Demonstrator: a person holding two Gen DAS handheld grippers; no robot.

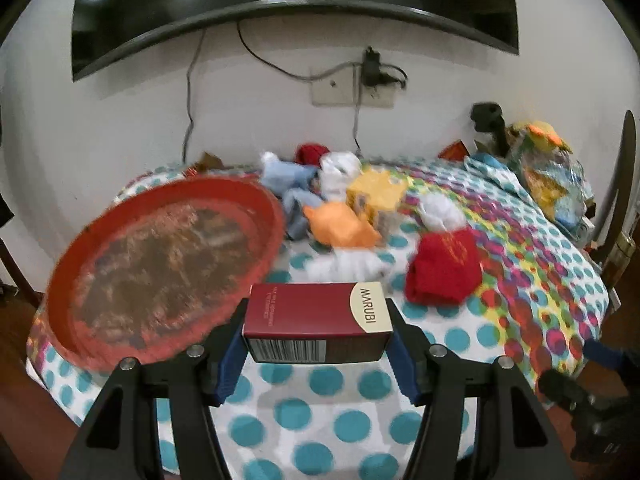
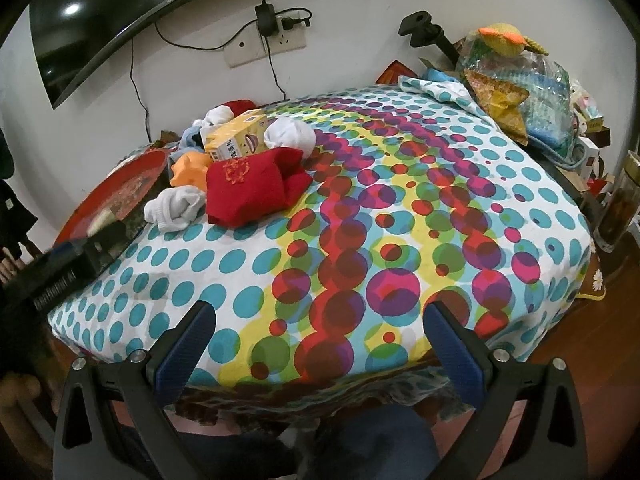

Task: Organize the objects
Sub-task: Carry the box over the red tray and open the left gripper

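Sitting crosswise between the blue pads of the left tongs (image 1: 316,334), which are clamped on its two ends, the dark red MARUBI box (image 1: 316,320) is hanging clear above the dotted cloth of the worktop (image 1: 340,412), just beside the rim of the big red tray (image 1: 160,264). Beyond it a red folded cloth (image 1: 444,268), an orange bundle (image 1: 340,226), white socks (image 1: 440,210) and a yellow carton (image 1: 376,192) are lying heaped together, while the right tongs (image 2: 316,340) are hovering wide apart and empty over the near edge.
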